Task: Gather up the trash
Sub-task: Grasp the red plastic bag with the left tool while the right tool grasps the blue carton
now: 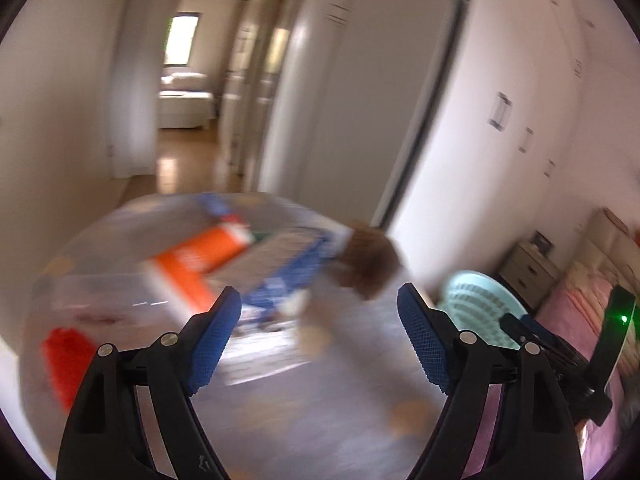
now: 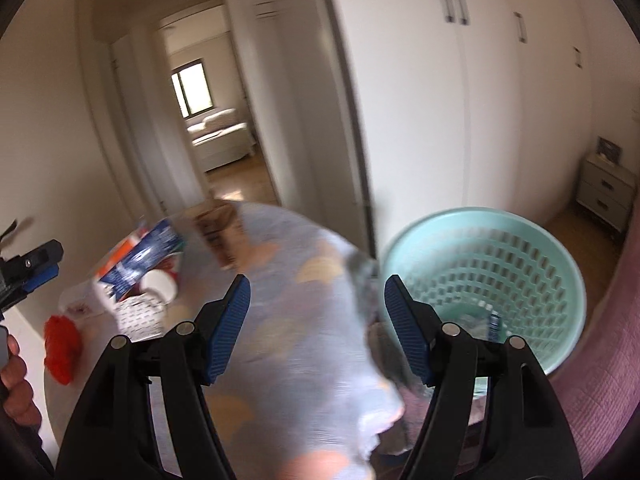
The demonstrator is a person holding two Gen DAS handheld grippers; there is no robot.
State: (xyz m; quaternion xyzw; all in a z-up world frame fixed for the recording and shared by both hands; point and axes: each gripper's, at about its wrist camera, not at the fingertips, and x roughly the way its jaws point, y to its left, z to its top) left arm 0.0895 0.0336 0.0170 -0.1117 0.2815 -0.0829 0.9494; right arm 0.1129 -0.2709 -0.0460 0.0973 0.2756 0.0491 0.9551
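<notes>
While both views blurred with motion, the left tool [image 1: 319, 300] hung with its jaws wide apart and nothing between them above a round worktop [image 1: 280, 412] draped in a pale patterned cloth. At nine o'clock from that tool lay a crumpled red wrapper [image 1: 66, 356]; at eleven o'clock sat an orange-and-white carton [image 1: 196, 264], and at twelve o'clock a blue-and-white package [image 1: 288, 280] with a brown bag [image 1: 370, 260] just beyond it at one o'clock. At three o'clock stood a mint-green slotted basket [image 1: 476, 304], beside a pink-covered bed [image 1: 580, 304].

In the right wrist view, a hand [image 2: 16, 384] showed at the left edge. The right tool [image 2: 317, 304] also stood apart, gripping nothing, over the cloth's edge, with a white cup [image 2: 160, 284] at ten o'clock among the litter. The basket [image 2: 488, 280] sat at three o'clock, on the floor just off the worktop, a few scraps [image 2: 480, 322] visible at its bottom.
</notes>
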